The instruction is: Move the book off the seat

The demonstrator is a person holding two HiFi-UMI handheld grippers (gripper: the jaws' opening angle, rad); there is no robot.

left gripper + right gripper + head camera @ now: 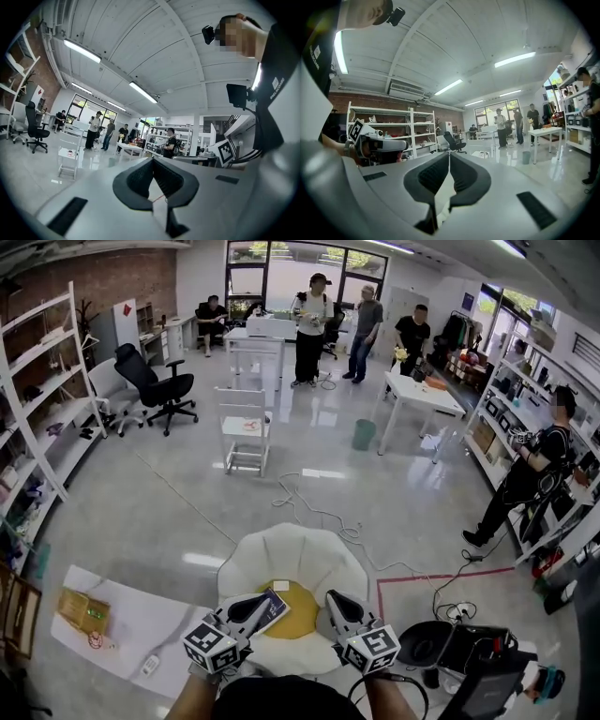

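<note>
A dark blue book (274, 606) lies on the yellow cushion (302, 607) of a white shell-shaped chair (298, 554) just in front of me. My left gripper (255, 606) hovers over the seat's left side, its tips over the book's near edge, jaws shut and empty. At the seat's right side, my right gripper (334, 600) is also shut with nothing in it. In the left gripper view the left gripper (152, 162) points level across the room with its pads together. The right gripper (448, 156) looks the same in the right gripper view. The book is hidden in both gripper views.
A low white table (141, 626) with a brown packet (82, 608) stands at my left. A black bin (424, 643) and gear sit at my right, with cables (319, 512) on the floor past the chair. Several people stand far back.
</note>
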